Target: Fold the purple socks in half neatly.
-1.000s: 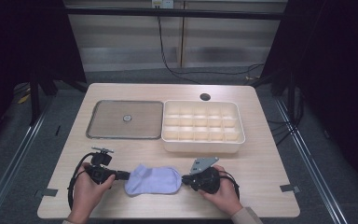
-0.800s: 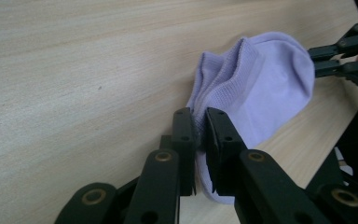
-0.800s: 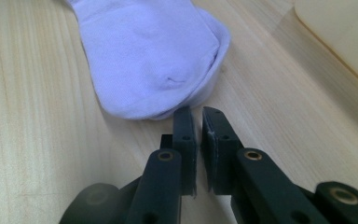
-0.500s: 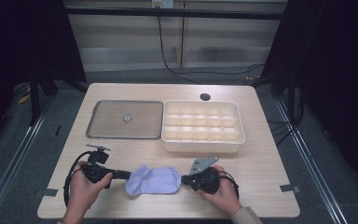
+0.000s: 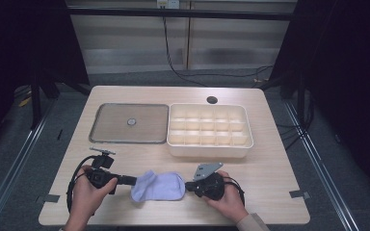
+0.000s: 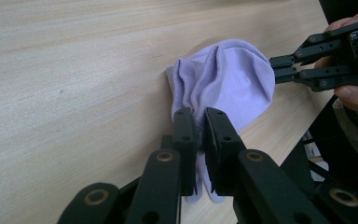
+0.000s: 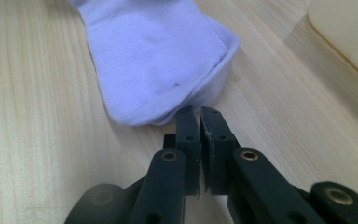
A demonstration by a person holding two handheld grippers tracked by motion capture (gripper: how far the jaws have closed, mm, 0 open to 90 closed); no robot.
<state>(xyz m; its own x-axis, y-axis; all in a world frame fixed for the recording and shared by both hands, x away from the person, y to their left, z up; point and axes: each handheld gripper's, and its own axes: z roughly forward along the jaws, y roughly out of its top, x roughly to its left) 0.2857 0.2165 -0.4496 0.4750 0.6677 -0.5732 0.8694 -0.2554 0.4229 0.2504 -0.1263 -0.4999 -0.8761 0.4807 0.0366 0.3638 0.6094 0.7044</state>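
Sock: small pale lilac fabric sock (image 5: 158, 186), lying flat and bunched on the near part of the table, between the two grippers; folds gathered at the left end (image 6: 223, 79).
Left gripper: black two-jaw hand-held gripper (image 6: 198, 128), jaws clenched on the sock's bunched left edge; held in the left hand (image 5: 84, 192).
Right gripper: black two-jaw hand-held gripper (image 7: 199, 122), jaws pressed nearly together at the sock's right edge; whether fabric is pinched cannot be told; held in the right hand (image 5: 229, 202).
Table: light wooden tabletop (image 5: 279, 163).
Tray: flat grey metal rectangular tray (image 5: 101, 137), far left, well apart from the sock.
Box: cream plastic compartmented organiser box (image 5: 209, 147), just beside the tray, on its right.
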